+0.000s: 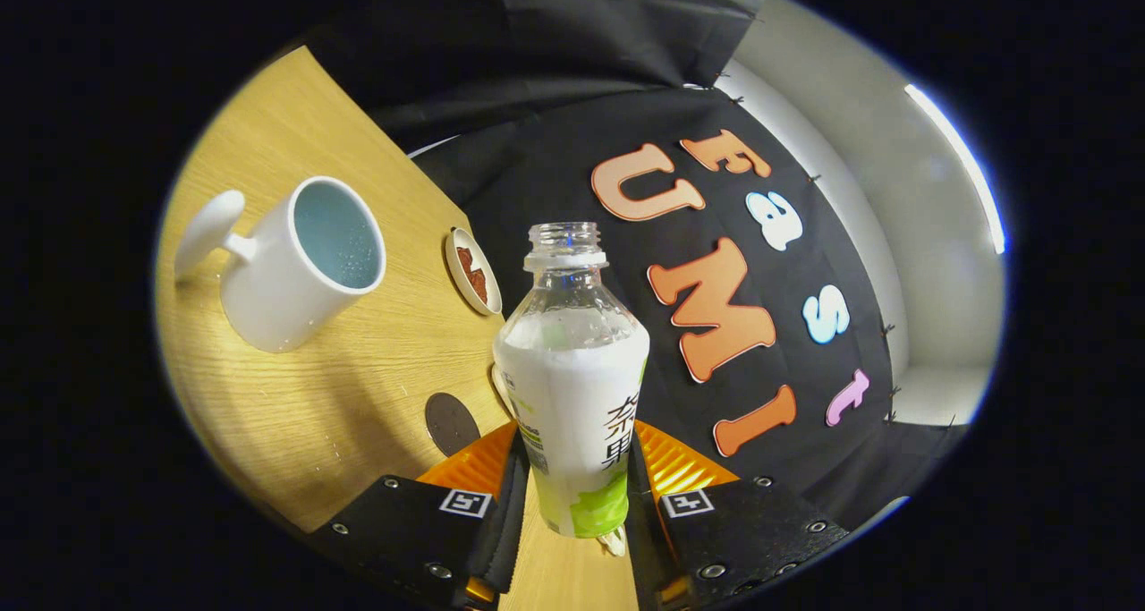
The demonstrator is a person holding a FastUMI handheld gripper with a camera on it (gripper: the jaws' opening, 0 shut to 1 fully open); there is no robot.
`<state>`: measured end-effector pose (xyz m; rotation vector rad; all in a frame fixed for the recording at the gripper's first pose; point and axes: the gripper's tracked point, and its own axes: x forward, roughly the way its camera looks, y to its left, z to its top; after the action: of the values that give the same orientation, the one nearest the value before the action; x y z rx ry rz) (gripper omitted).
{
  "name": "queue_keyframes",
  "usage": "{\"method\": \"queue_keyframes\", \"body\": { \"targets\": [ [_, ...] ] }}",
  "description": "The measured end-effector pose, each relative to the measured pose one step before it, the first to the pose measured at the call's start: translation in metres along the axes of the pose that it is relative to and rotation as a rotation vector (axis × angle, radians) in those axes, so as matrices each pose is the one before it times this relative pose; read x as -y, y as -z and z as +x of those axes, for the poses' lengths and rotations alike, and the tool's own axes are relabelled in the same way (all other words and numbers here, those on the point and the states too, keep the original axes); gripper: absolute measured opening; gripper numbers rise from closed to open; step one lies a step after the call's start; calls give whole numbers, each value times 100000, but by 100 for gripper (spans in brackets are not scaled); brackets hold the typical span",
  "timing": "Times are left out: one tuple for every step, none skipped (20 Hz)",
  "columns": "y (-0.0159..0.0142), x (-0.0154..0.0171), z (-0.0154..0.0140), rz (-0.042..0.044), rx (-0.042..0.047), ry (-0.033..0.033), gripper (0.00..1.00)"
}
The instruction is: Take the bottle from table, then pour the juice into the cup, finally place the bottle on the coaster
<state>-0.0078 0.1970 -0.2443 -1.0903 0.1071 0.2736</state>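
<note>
An uncapped clear bottle (572, 387) with a white and green label and white juice inside stands between my fingers, and my gripper (572, 495) is shut on its lower body. The whole view is rolled, so the wooden table (295, 414) appears tilted. A white mug (295, 262) with a pale blue inside and a handle sits beyond and to the left of the fingers, its mouth facing me. A dark round coaster (450, 423) lies on the table just left of the bottle, close to the left finger.
A small white dish (472, 271) holding something reddish brown sits between the mug and the bottle's neck, near the table's far edge. The black cloth wall rises behind the table, with a pale wall and a strip light beyond.
</note>
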Motion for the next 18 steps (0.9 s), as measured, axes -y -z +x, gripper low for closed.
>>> {"method": "queue_keyframes", "body": {
  "targets": [
    [-191, -53, -20, -2198, 897, 257, 54],
    [-201, -135, 40, -2355, 1015, 115, 55],
    [-108, 105, 54, -2497, 871, 469, 55],
    [-171, -18, 140, -2870, 811, 620, 55],
    [-97, -69, -96, -2939, 494, 720, 55],
    [63, 3, 58, -2880, 611, 649, 55],
    [-13, -51, -53, -2575, 488, 439, 55],
    [-79, -90, 171, -2117, 642, 157, 55],
    [-80, 35, -43, -1858, 592, 37, 55],
    [-160, -1, 76, -2061, 782, 275, 55],
    [-137, 20, -37, -2193, 774, 803, 55],
    [-106, -50, 83, -2532, 765, 829, 55],
    [-21, 30, 5, -2454, 911, 842, 55],
    [-225, -17, 23, -2000, 710, 403, 54],
    [-36, -89, 116, -1396, 616, 16, 54],
    [30, -44, -75, -1214, 398, -159, 54],
    [4, 112, 208, -1205, 593, -212, 54],
    [-56, 58, 430, -1250, 370, -36, 54]
  ]
}}
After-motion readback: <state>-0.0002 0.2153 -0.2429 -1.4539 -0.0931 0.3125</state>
